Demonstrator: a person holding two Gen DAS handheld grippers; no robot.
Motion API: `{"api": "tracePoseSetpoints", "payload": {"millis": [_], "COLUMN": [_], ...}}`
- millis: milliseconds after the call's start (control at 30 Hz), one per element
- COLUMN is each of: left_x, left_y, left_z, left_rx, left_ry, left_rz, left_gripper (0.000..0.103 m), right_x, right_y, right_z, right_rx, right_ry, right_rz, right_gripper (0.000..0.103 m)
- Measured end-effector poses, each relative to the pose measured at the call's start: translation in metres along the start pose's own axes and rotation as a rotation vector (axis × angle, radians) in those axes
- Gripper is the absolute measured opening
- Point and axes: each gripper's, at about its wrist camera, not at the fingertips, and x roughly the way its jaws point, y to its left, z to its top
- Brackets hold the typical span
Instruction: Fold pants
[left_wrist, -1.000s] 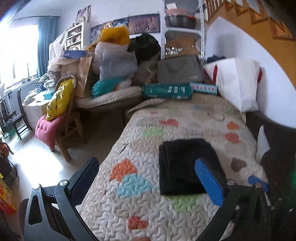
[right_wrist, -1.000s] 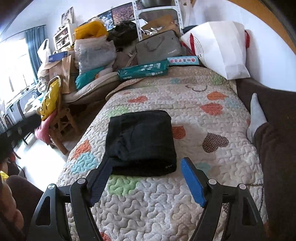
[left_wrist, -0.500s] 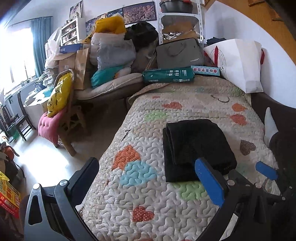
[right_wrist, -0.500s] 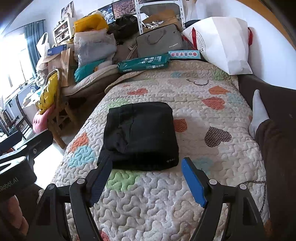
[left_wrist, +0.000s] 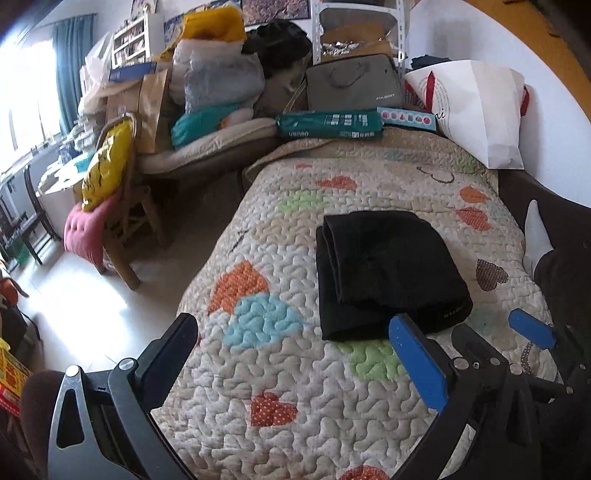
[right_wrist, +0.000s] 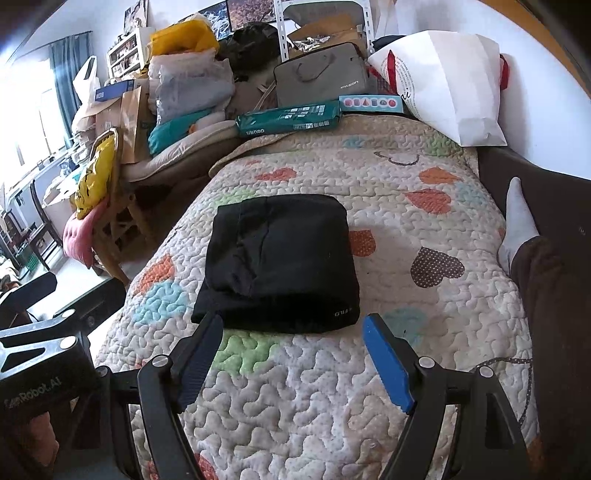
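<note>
L gripper (left_wrist: 299, 354): jaws wide apart, nothing between the fingers but bare quilt (left_wrist: 295, 387). Blue pad at 4 o'clock, black finger at 8 o'clock of L wrist view. Pad tip just overlaps the near edge of the pants (left_wrist: 384, 273) in the picture; contact can't be told.

R gripper (right_wrist: 291, 354): jaws also wide, empty. Both fingertips sit just short of the pants' (right_wrist: 280, 262) near edge, apart from the cloth as far as visible.

Pants: black, folded into a compact rectangle, lying flat mid-quilt. Centre-right at approx 2 o'clock in L view, dead centre toward 12 in R view. Small logo at the near right corner.

View differences:
- L view shows R gripper's blue pad (left_wrist: 532, 328) at 4 o'clock, plus stacked fold layers along the pants' left edge.
- R view shows L gripper's body (right_wrist: 40, 354) at 8 o'clock, with lettering on it.
- Both show a socked foot (right_wrist: 517, 221) at 3 o'clock and a white bag (right_wrist: 443, 81) at the far end of the bed.
</note>
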Motion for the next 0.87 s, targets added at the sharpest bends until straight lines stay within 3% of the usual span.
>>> {"api": "tracePoseSetpoints", "payload": {"millis": [567,867], "left_x": [0.013,0.022], "left_y": [0.007,0.01], "left_z": [-0.007,-0.009], "left_rx": [-0.013,-0.032], "left_ry": [0.048,0.085], "left_rz": [-0.01,-0.038], "left_gripper": [0.103,0.103], "right_x": [0.011,0.017], "right_y": [-0.001,-0.017], "right_z": [-0.004,-0.005], "right_rx": [-0.013,0.036], "right_ry": [0.044,0.082], "right_rz": [-0.026,-0.084], "right_gripper": [0.085,0.086]}}
